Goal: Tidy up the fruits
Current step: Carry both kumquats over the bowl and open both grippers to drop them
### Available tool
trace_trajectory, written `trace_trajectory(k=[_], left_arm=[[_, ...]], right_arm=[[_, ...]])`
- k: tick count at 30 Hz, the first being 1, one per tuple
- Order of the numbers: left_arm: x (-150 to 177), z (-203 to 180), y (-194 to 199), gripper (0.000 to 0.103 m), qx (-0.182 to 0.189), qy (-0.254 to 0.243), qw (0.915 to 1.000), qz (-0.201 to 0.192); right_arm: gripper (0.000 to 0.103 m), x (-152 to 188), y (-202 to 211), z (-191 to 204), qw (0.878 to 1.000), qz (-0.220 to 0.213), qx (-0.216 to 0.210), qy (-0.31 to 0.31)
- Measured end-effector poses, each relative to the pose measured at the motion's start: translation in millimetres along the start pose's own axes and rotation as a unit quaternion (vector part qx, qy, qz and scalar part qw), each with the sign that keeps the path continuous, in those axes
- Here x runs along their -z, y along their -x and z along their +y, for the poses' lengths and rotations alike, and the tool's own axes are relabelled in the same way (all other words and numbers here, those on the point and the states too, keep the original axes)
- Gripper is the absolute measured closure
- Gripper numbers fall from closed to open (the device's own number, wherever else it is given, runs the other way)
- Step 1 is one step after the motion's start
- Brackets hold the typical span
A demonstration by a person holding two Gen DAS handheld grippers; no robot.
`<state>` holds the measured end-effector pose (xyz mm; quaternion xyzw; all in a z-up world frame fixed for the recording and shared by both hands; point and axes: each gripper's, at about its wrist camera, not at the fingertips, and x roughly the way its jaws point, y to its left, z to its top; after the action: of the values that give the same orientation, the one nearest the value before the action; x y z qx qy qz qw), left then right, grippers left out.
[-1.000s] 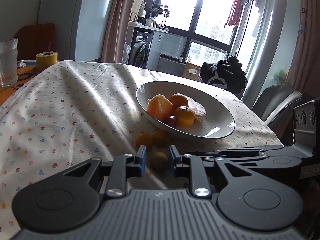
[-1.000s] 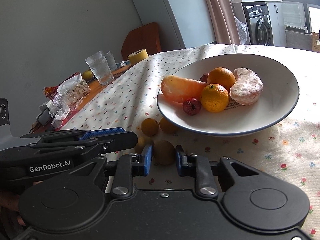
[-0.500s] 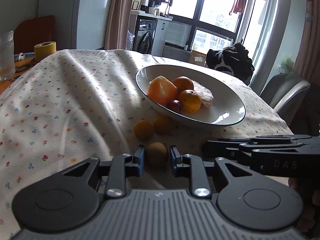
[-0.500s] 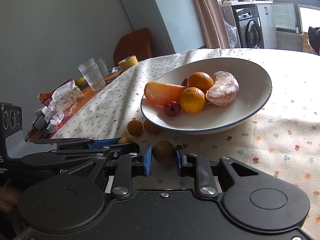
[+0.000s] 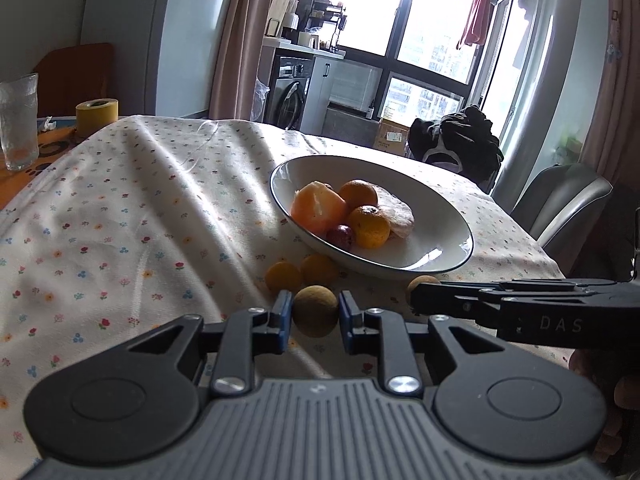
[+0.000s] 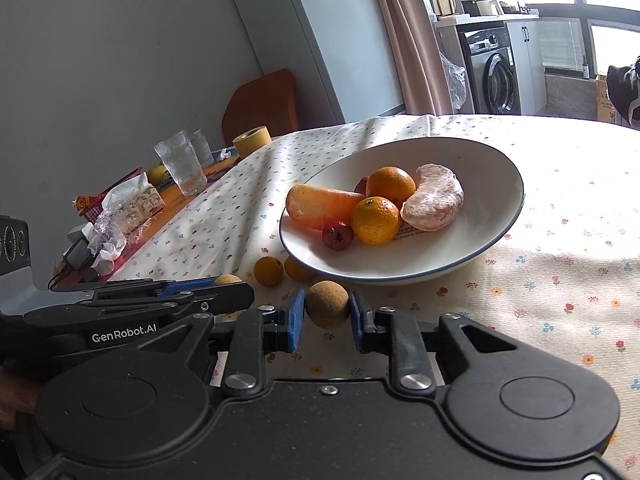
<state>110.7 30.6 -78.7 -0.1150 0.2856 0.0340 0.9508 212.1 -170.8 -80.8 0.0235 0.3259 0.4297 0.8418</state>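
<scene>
A floral-clothed worktop [image 5: 120, 220] lies ahead. Each hand-held gripper, left [image 5: 315, 314] and right [image 6: 327, 312], pinches a small round tan fruit across its middle: light, thin-shelled, easily crushed.

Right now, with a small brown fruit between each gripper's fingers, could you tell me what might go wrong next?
The brown fruit in the left gripper and the brown fruit in the right gripper are round, so either might slip out and roll across the tablecloth. The two grippers are close together and could collide. The two loose orange fruits by the bowl's rim might get knocked.
</scene>
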Motion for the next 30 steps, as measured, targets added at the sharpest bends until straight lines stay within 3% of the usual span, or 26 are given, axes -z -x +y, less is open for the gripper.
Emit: trace_trajectory(k=[13, 30], left_arm=[[-14.0, -10.5, 6.4, 0.08, -0.001, 0.004, 0.9997, -0.024], [-26.4, -31.2, -27.0, 0.08, 0.013, 0.007, 0.9997, -0.021]], right_arm=[[0.079, -12.7, 13.7, -0.7, 0.999, -0.031, 0.01, 0.006], [0.079, -17.5, 16.5, -33.8, 0.998, -0.052, 0.035, -0.013]])
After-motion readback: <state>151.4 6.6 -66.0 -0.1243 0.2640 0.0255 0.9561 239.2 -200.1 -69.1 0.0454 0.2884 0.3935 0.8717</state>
